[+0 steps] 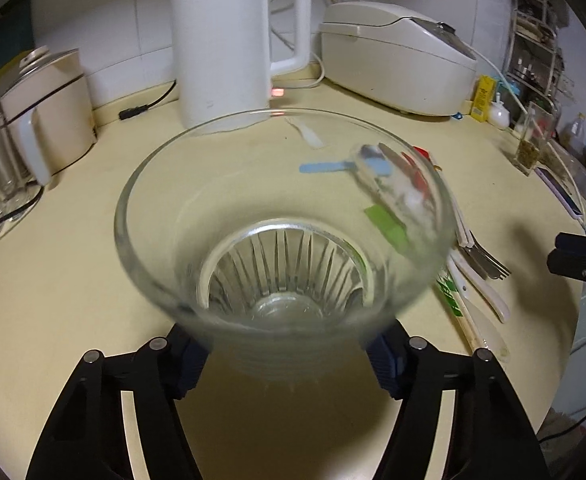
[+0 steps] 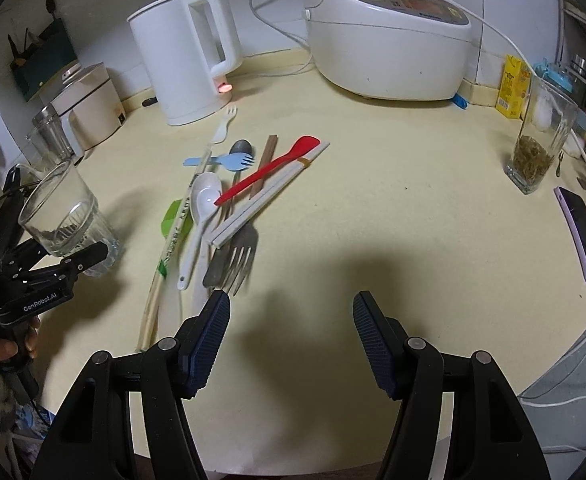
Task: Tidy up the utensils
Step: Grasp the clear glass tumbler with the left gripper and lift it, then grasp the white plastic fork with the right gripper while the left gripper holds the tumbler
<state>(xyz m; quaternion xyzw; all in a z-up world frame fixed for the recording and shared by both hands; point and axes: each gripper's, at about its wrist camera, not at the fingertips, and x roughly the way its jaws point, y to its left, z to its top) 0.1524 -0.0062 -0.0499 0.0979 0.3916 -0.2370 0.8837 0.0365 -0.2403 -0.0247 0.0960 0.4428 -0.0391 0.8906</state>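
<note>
Cream table (image 2: 373, 208) held the whole utensil pile (image 2: 229, 200) unsorted; my left gripper (image 1: 285, 352) clamped the empty ribbed glass (image 1: 281, 224), my right gripper (image 2: 291, 336) gaped, holding nothing.

Utensil pile (image 2: 229, 204) right of glass (image 2: 63, 216), seemingly before kettle (image 2: 189, 52).

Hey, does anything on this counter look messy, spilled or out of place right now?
Yes. The utensils lie in a crisscrossed heap on the counter, none in the empty glass the left gripper is shut on. Nothing looks spilled or broken.
</note>
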